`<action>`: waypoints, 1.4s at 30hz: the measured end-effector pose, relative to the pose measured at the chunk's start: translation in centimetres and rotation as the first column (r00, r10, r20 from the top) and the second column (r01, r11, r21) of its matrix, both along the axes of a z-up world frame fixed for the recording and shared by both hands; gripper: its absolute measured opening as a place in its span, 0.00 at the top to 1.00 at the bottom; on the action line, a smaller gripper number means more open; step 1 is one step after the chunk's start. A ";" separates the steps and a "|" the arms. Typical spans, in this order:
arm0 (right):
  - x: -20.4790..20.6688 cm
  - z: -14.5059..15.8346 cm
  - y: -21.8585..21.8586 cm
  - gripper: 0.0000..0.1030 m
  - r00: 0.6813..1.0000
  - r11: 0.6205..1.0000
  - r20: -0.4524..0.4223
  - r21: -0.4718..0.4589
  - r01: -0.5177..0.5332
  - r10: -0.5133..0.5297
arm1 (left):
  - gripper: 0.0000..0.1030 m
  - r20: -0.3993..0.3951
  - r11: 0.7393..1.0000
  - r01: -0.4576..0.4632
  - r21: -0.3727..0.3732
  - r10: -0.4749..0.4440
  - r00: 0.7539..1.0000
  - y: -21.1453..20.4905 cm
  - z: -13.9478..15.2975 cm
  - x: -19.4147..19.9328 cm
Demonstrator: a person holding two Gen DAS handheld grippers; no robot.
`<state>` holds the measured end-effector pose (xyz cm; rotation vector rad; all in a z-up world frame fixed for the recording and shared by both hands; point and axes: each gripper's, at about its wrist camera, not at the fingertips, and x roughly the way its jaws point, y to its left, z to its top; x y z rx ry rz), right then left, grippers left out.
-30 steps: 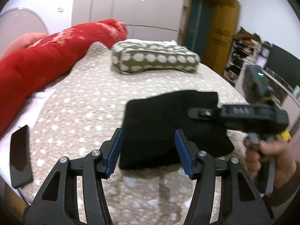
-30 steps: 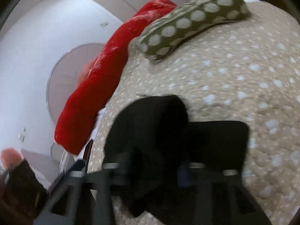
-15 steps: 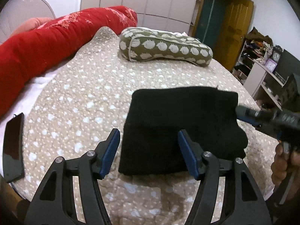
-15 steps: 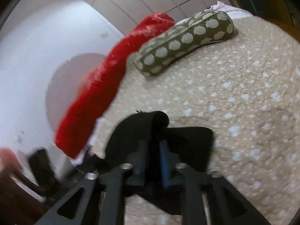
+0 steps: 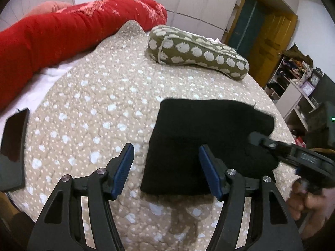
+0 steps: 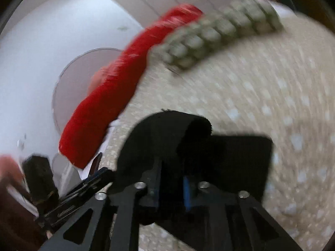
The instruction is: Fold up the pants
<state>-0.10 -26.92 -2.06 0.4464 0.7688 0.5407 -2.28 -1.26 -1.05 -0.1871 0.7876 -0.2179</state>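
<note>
Black folded pants (image 5: 209, 129) lie on the spotted beige bedspread (image 5: 94, 104). My left gripper (image 5: 167, 167) is open just above the cloth, its blue pads astride the near left corner without pressing it. My right gripper (image 5: 254, 136) reaches in from the right to the pants' right edge. In the blurred right wrist view its jaws are closing: the right gripper (image 6: 170, 186) has a raised fold of the pants (image 6: 159, 138) pinched between its blue pads. A finger of the left gripper (image 6: 94, 179) shows at the lower left there.
A red bolster (image 5: 62, 33) runs along the bed's left side and a green spotted pillow (image 5: 194, 50) lies at the far end. A flat black device (image 5: 12, 146) rests at the left edge. Shelves (image 5: 293, 87) stand to the right, and a hand (image 5: 307, 200) grips the right tool.
The right gripper pulled back off the pants, then came in again at the right edge and closed on a fold. The left gripper opened wider and shifted left along the near edge.
</note>
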 end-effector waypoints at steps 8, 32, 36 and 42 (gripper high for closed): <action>-1.6 0.2 -3.5 0.91 0.999 0.990 -0.004 -0.131 0.045 -0.046 | 0.38 -0.008 1.000 0.020 0.013 -0.020 1.000 -2.3 -0.2 1.6; 3.6 0.2 1.2 0.83 1.000 0.930 0.007 -0.366 0.012 -0.010 | 0.26 -0.109 0.996 0.064 0.060 -0.058 0.992 -4.2 -1.6 8.0; -0.2 2.2 2.7 0.83 0.994 0.908 0.054 -0.414 -0.061 0.091 | 0.26 -0.089 0.995 0.059 0.081 -0.051 0.995 -4.5 -1.6 7.6; -5.8 -1.6 2.9 0.83 0.991 0.871 0.052 -0.484 -0.084 0.125 | 0.22 -0.092 0.997 0.055 0.063 -0.049 0.995 -4.6 -2.0 7.3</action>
